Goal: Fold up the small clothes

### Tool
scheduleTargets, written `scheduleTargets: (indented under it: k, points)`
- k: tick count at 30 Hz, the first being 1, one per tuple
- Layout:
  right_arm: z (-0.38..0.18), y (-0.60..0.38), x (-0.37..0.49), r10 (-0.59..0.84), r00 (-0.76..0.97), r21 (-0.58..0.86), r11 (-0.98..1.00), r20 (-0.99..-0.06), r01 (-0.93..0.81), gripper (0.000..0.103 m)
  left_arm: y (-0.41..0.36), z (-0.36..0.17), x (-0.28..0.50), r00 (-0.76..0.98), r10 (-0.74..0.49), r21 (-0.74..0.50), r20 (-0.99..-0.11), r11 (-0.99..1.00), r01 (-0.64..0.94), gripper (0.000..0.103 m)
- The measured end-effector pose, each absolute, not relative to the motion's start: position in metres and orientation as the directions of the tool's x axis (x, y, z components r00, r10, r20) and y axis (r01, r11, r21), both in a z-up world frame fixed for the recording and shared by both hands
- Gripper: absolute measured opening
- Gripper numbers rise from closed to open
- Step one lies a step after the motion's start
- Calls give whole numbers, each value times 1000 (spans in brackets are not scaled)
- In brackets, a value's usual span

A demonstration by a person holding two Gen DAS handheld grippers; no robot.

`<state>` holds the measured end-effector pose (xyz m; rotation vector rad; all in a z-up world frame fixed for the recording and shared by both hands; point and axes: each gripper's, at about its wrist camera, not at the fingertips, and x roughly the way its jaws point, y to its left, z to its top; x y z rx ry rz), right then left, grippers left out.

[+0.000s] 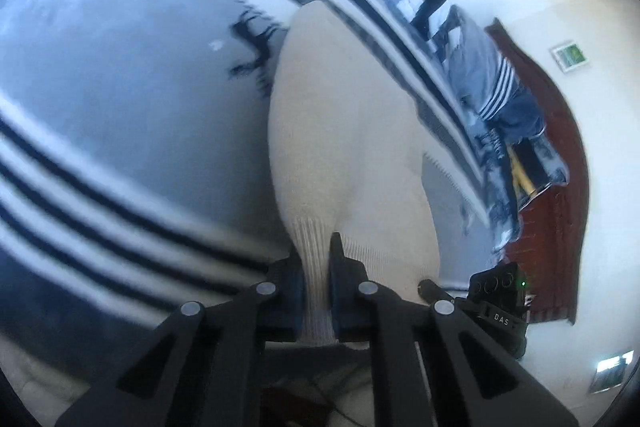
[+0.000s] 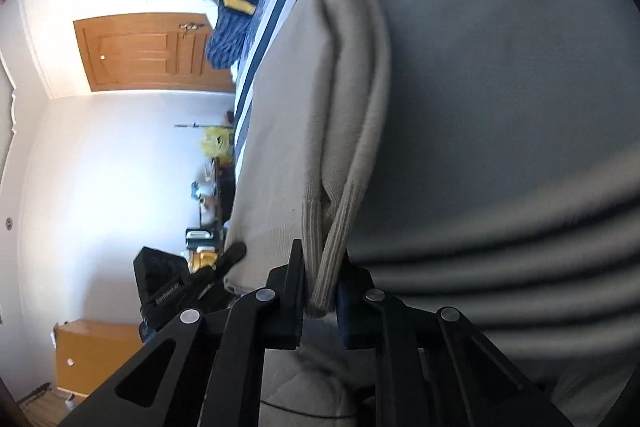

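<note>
- The left gripper (image 1: 316,267) is clenched on the ribbed hem of a cream knitted garment (image 1: 344,131); the ribbing fills the narrow gap between the two black fingers (image 1: 340,259).
- Ahead of those jaws the garment runs forward as a smooth rounded panel lying on a pale blue-grey blanket (image 1: 120,67) with dark stripes.
- To the left of the jaws the blanket's dark stripes (image 1: 100,227) sweep across; a dark branch-like print (image 1: 252,51) lies just left of the garment's far end.
- To the right of the jaws, the other gripper's black body (image 1: 500,303) shows close by, with its tip at the garment's edge.
- Farther right and ahead, grey clothes with white stripes (image 1: 492,83) lie well apart from the garment.
- The right gripper (image 2: 324,275) is clenched on doubled ribbed hem layers of the same cream garment (image 2: 348,87).
- Ahead of these jaws the folded layers run forward in long ridges, resting on the grey blanket (image 2: 500,87).
- To the left of these jaws, the left gripper's black body (image 2: 188,283) touches the garment's edge; a wooden door (image 2: 148,51) stands well beyond.
</note>
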<state>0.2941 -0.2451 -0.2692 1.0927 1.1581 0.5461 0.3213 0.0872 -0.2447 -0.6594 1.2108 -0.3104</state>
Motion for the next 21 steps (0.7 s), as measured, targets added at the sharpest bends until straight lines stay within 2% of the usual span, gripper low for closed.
scheduleTargets:
  k: [4,5,7,10,13,14,16,17,18,19,21]
  points:
    - [-313,-226,279,771,270,815,523,-578,250,13,82,-287,304,275,-471,-521,-838,841,-145,12]
    - [-315,-226,278,774,269,817,517,-574,255,13,83,-283,299,303,-464,-518,-833,845,-130,13]
    - [-298,-226,280,756,295,811,551,-585,196,15,79,-271,290,335,-446,-505,-830,856,-112,14]
    - [-286,-219,274,676,314,738,660,-666,143,21,65,-265,279,347,-345,-388,-872,920,-59,15]
    - [-304,-213,277,706,294,764,613,-645,202,22,66,-271,265,362,-333,-379,-871,923,-62,24]
    - [-304,-210,276,706,305,768,605,-639,210,22,68,-273,261,368,-334,-385,-868,920,-73,31]
    - [-298,-207,277,691,313,757,623,-651,198,22,74,-276,255,371,-332,-387,-867,919,-82,34]
    - [-294,-202,276,668,316,734,656,-673,176,22,74,-277,253,369,-336,-389,-866,918,-77,30]
    - [-290,-200,274,650,316,713,685,-691,150,20,75,-276,250,374,-361,-414,-854,908,-68,14]
    - [-289,-203,269,646,316,709,690,-695,146,10,74,-272,252,376,-378,-430,-846,900,-63,10]
    - [-288,-213,262,642,343,715,683,-686,151,8,79,-269,250,389,-388,-450,-836,890,-79,7]
